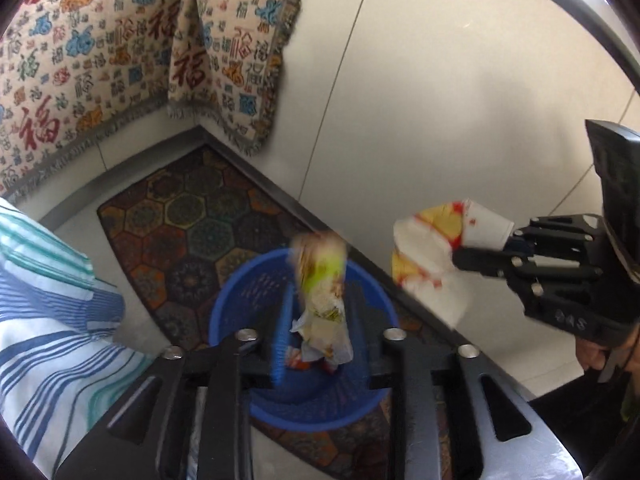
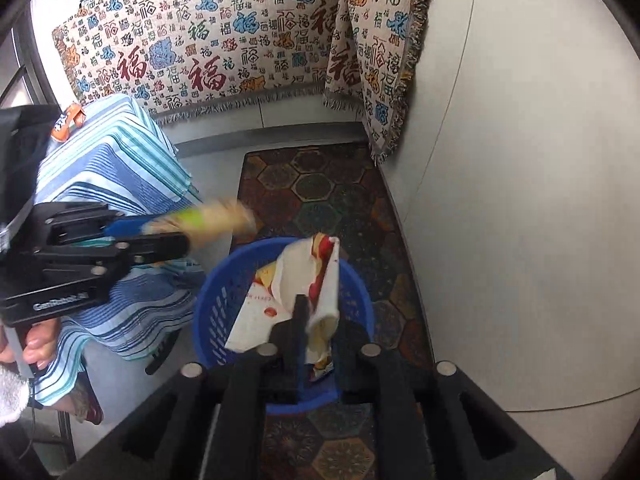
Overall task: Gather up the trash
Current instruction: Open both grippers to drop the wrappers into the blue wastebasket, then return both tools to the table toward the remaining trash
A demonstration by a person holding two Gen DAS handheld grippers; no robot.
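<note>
Over the blue basket (image 1: 224,312), the left gripper (image 1: 316,332) is standing apart around its green wrapper (image 1: 322,300); the right gripper (image 2: 316,320) is pinching its white wrapper (image 2: 296,276), needing release next.

福 on wall cloth (image 2: 208,52), repeated

black tool (image 1: 316,344), silver screws, blue pad

A patterned hanging cloth (image 2: 224,40) is covering the wall. A hexagon-patterned rug (image 2: 320,188) is lying on the floor. A striped cloth (image 2: 116,168) is draping a worktop, an orange packet (image 2: 67,121) resting on it.
</note>
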